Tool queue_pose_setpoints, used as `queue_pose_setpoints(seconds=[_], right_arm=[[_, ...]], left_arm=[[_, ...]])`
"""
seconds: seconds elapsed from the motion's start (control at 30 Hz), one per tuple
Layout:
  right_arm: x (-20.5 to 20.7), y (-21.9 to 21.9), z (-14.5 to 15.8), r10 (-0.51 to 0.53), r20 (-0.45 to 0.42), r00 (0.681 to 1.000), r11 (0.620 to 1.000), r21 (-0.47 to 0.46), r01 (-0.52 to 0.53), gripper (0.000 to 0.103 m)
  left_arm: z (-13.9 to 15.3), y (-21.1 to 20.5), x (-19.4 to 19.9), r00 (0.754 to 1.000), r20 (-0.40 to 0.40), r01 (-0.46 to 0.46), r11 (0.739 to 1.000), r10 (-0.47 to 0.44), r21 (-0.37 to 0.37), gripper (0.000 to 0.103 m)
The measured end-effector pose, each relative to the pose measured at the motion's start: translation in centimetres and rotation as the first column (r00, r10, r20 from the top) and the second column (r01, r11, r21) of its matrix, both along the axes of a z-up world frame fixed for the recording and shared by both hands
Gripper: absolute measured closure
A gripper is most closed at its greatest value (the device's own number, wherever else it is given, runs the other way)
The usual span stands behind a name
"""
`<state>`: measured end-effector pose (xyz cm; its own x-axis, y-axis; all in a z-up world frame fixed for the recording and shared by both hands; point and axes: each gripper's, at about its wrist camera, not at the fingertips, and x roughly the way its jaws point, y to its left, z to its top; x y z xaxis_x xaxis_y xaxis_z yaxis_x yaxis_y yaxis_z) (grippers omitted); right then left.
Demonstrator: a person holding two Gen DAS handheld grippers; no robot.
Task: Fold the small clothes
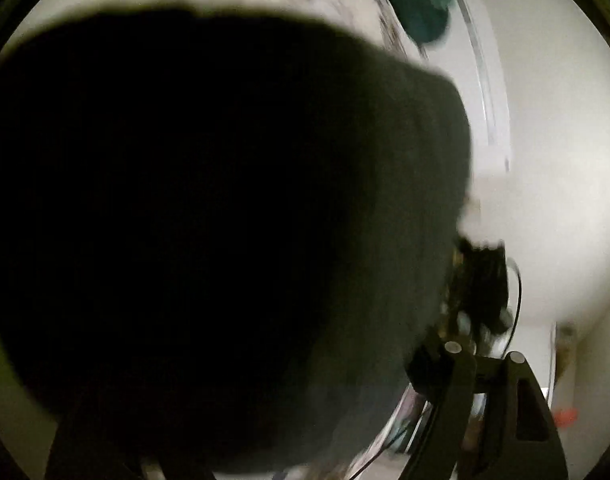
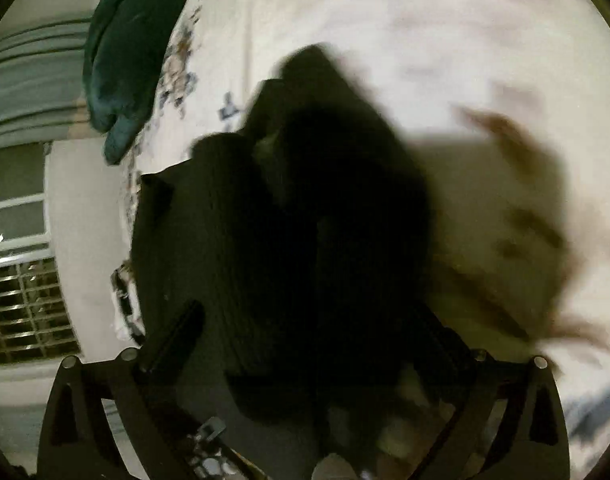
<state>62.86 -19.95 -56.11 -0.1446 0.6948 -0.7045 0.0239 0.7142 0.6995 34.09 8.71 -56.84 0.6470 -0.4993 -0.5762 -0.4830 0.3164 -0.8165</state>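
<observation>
While the dark garment [image 1: 225, 220] hangs right against the left gripper [image 1: 289, 440], blotting out most of its view, I cannot tell how its jaws stand. Ahead and to its right sits a teal cloth [image 1: 421, 4]. Before the right gripper [image 2: 305, 364] the same dark garment [image 2: 289, 220] drapes over its fingers above the patterned white bedsheet [image 2: 425, 20]; its grip cannot be told either.

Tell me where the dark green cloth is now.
The dark green cloth lies at the upper left of the right wrist view, on the edge of the white flowered bedsheet.
</observation>
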Motion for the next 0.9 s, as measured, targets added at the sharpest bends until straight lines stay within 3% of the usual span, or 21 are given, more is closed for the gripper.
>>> queue_pose_setpoints(seconds=[0.07,0.1,0.13,0.17,0.2,0.3,0.43,0.53,0.63,0.67,0.73,0.77,0.83,0.9], right_arm=[[0.5,0.9,-0.1,-0.006,0.003,1.0,1.0,-0.005,0.006,0.002],[0.6,1.1,-0.2,-0.022,0.007,1.0,1.0,-0.005,0.022,0.007],[0.5,1.2,-0.1,-0.038,0.02,0.999,0.999,-0.013,0.039,0.014],[0.1,1.1,-0.1,-0.045,0.025,0.999,0.998,-0.039,0.046,0.045],[-0.3,0.9,-0.3,-0.061,0.015,0.998,0.997,-0.038,0.062,0.068],[-2.8,-0.3,0.7,-0.174,0.026,0.984,0.985,-0.015,0.174,0.083],[-9.0,-1.5,2.9,-0.311,0.007,0.951,0.951,-0.001,0.311,0.085],[-17.1,-1.1,4.5,-0.392,-0.023,0.92,0.92,-0.012,0.392,0.085],[-24.3,0.3,5.0,-0.448,-0.062,0.892,0.894,-0.036,0.447,0.085],[-26.5,0.9,4.7,-0.463,-0.079,0.883,0.886,-0.057,0.46,0.085],[-28.8,1.9,3.1,-0.497,-0.127,0.858,0.868,-0.087,0.49,0.084],[-29.6,1.9,2.0,-0.514,-0.161,0.842,0.857,-0.105,0.504,0.08],[-30.4,1.4,0.9,-0.536,-0.174,0.826,0.844,-0.127,0.52,0.069],[-30.5,0.6,1.3,-0.525,-0.164,0.835,0.85,-0.152,0.505,0.053]], left_arm=[[0.3,0.3,0.0,0.998,0.007,-0.069,0.997,0.069,-0.021,0.031],[0.6,0.5,-0.1,0.996,0.007,-0.085,0.996,0.085,-0.022,0.052],[0.8,0.8,-0.2,0.997,0.013,-0.082,0.996,0.082,-0.031,0.059],[1.1,1.2,-0.2,0.997,0.016,-0.071,0.997,0.071,-0.035,0.063],[1.5,1.6,-0.1,0.998,0.02,-0.054,0.998,0.054,-0.033,0.066],[3.7,2.7,0.8,0.998,0.035,0.052,0.998,-0.053,0.024,0.069],[7.1,7.0,2.4,0.979,0.039,0.196,0.973,-0.202,0.119,0.069],[8.6,10.7,3.1,0.946,0.037,0.313,0.939,-0.322,0.143,0.071],[8.3,11.4,5.0,0.865,-0.021,0.497,0.847,-0.502,0.188,0.064],[7.6,11.4,5.2,0.837,-0.05,0.543,0.814,-0.545,0.206,0.055],[5.2,11.5,4.8,0.811,-0.127,0.584,0.784,-0.571,0.21,0.044],[4.4,11.7,4.6,0.813,-0.145,0.582,0.79,-0.564,0.194,0.044],[4.2,12.3,3.5,0.847,-0.114,0.532,0.831,-0.519,0.166,0.043],[5.4,12.6,2.3,0.873,-0.083,0.488,0.855,-0.481,0.175,0.043]])
